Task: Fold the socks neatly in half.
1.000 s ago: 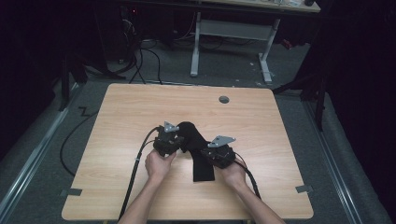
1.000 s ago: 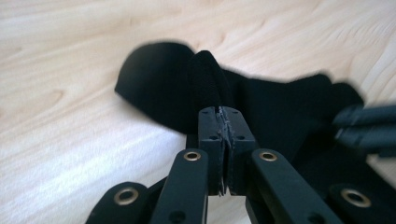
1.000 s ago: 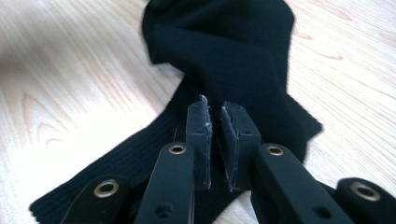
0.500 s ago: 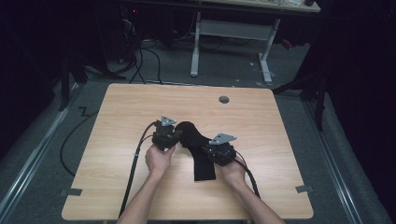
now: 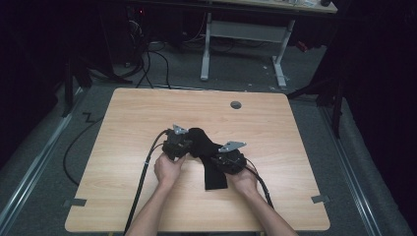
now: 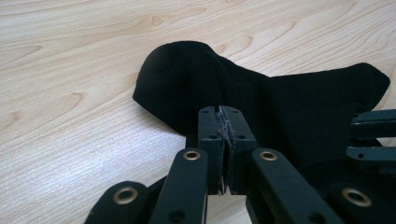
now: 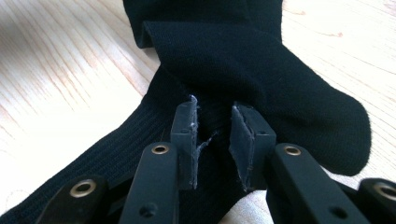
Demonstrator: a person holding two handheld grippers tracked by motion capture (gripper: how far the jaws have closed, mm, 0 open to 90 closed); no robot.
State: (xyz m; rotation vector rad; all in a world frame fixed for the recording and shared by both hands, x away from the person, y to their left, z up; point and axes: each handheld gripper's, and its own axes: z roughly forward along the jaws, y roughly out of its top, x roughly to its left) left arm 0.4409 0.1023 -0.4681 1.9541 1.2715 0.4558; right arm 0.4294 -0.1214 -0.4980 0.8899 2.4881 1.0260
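Observation:
A black sock (image 5: 215,173) lies folded on the wooden table (image 5: 123,128), between my two grippers. My left gripper (image 5: 186,146) is at its left end; in the left gripper view the jaws (image 6: 223,114) are pressed together on a ridge of the sock (image 6: 187,74) that rises to their tips. My right gripper (image 5: 220,158) is over the sock's middle. In the right gripper view its jaws (image 7: 212,112) stand apart over the ribbed cloth (image 7: 261,70) and have just been opening; the pads grip nothing.
A round grey cable hole (image 5: 236,104) sits at the table's far side. The left gripper's cable (image 5: 142,182) trails off the near edge. Tape marks (image 5: 74,202) sit near the front corners. A white desk frame (image 5: 206,49) stands on the floor beyond.

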